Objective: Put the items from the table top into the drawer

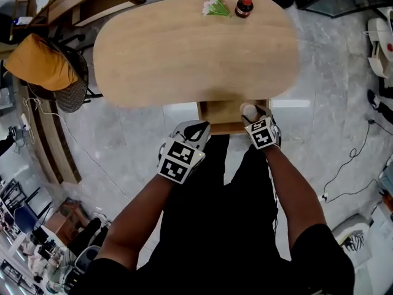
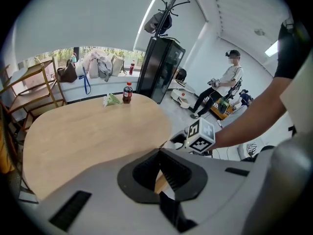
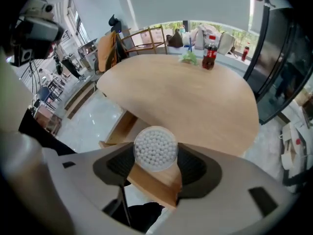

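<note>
A round clear tub of cotton swabs [image 3: 155, 148] sits between the jaws of my right gripper [image 3: 155, 156], which is shut on it. In the head view the tub [image 1: 248, 110] hangs over the open wooden drawer [image 1: 222, 113] under the near edge of the oval table [image 1: 184, 54], with the right gripper [image 1: 255, 120] behind it. My left gripper [image 1: 193, 129] is off the drawer's left front corner; its jaws [image 2: 160, 179] are shut with nothing in them. A red-capped cola bottle [image 1: 244, 7] and a small green-and-white bunch [image 1: 215, 7] stand at the table's far edge.
A chair draped in orange cloth [image 1: 46, 63] stands left of the table, with wooden shelving [image 1: 80, 2] behind it. A tall black cabinet [image 2: 159, 67] and a seated person [image 2: 222, 89] are beyond the table's right end. Cables [image 1: 353, 158] lie on the floor at right.
</note>
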The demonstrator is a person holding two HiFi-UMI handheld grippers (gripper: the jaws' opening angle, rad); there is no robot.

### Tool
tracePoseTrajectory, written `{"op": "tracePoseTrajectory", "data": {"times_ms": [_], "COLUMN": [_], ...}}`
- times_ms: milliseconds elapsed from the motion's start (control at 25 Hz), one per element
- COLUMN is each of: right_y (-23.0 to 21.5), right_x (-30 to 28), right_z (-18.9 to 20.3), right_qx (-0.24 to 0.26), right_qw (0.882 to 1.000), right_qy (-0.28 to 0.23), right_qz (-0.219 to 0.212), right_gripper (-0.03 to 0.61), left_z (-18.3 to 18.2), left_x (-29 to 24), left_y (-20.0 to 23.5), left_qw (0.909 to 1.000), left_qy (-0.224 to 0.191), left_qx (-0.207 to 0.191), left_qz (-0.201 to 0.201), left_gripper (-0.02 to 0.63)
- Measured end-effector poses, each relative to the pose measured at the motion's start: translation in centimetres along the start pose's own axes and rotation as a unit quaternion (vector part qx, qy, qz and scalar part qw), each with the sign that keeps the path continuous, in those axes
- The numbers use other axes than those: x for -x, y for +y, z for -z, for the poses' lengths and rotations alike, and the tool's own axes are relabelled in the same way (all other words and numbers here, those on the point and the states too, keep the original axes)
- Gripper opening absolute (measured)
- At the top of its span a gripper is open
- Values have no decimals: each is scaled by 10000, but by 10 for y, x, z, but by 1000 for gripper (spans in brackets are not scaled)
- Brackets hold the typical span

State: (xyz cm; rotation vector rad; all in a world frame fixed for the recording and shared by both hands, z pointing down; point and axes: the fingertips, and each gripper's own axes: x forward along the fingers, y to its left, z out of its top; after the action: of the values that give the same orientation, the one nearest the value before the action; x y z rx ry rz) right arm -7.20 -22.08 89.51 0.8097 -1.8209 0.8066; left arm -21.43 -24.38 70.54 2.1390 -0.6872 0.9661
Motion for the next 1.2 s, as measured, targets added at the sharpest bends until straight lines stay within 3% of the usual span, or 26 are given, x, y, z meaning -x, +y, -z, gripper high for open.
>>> {"op": "tracePoseTrajectory", "data": {"times_ms": [200, 480, 680, 920, 1200], "right_y": [24, 4, 12, 15, 17], "right_x": [-53, -119, -138, -111, -20], "right_z": [40, 49, 64, 58, 32], "right_qx": [150, 423, 787, 618, 756], "right_qw": [9986, 9972, 9924, 9931, 9948], "right_qy": [494, 587, 946, 994, 676], "right_qz": [-125, 187, 69, 53, -53], "right_gripper": [262, 262, 264, 272, 272], "left_z": [19, 42, 48, 37, -11], "left_x": [0, 1, 5, 13, 36], "left_y": [-1, -3, 5, 1, -28], "left_qw": [9998, 9997, 9991, 9992, 9985], "left_qy": [28, 101, -1, -124, -547], "left_qx": [179, 204, 394, 379, 70], "left_qz": [-21, -8, -142, -104, 62], "left_gripper": [2, 2, 2, 2, 2]}}
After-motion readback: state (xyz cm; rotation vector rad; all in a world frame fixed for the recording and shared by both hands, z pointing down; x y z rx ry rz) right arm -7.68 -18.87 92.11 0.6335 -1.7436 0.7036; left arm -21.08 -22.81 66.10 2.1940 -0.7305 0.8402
